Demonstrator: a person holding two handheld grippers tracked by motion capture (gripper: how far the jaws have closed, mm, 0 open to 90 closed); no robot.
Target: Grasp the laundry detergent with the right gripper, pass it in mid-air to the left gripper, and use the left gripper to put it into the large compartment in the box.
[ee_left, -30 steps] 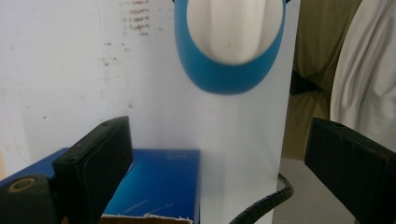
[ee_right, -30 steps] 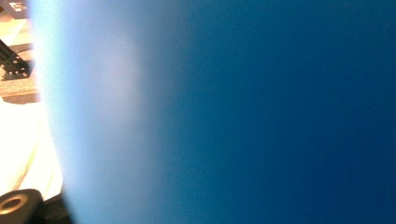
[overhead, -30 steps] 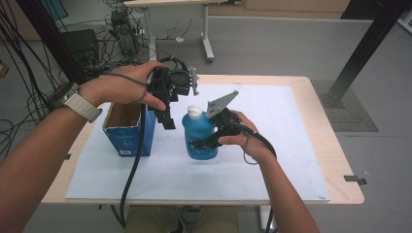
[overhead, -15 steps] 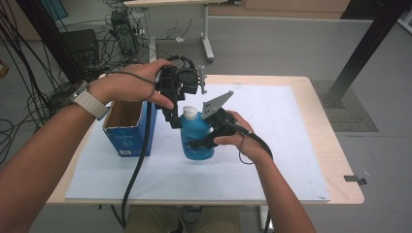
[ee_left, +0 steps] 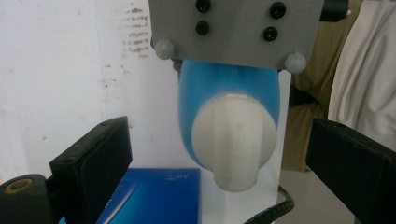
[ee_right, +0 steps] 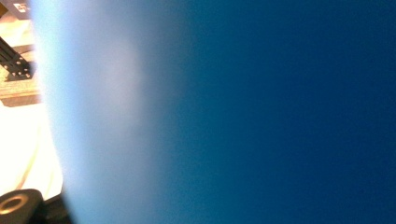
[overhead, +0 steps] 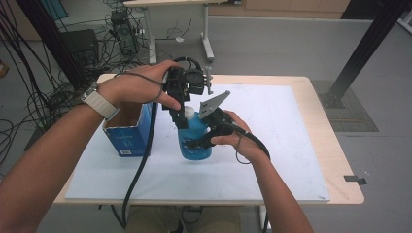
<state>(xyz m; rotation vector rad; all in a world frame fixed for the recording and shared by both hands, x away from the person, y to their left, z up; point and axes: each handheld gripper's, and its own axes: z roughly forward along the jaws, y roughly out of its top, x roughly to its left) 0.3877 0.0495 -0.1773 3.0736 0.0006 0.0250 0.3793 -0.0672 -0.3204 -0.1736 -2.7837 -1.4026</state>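
A blue bottle (overhead: 193, 133) with a white cap (overhead: 187, 113) stands on the white mat (overhead: 272, 145). My right gripper (overhead: 197, 144) comes in from the right and is shut on the bottle's body; in the right gripper view the blue bottle wall (ee_right: 243, 112) sits close and blurred. My left gripper (overhead: 181, 119) points down over the bottle's top. In the left gripper view the white cap (ee_left: 233, 140) lies between its black fingers (ee_left: 93, 163), which stand wide apart and do not touch it.
An open blue cardboard box (overhead: 127, 133) stands just left of the bottle, and its edge (ee_left: 154, 196) shows below the cap. The left gripper's cable hangs down over the mat's front. The wooden table edge (overhead: 335, 160) runs along the right.
My left gripper has shifted a little to the right, from beside the bottle to over its cap. The right gripper and the bottle have barely moved.
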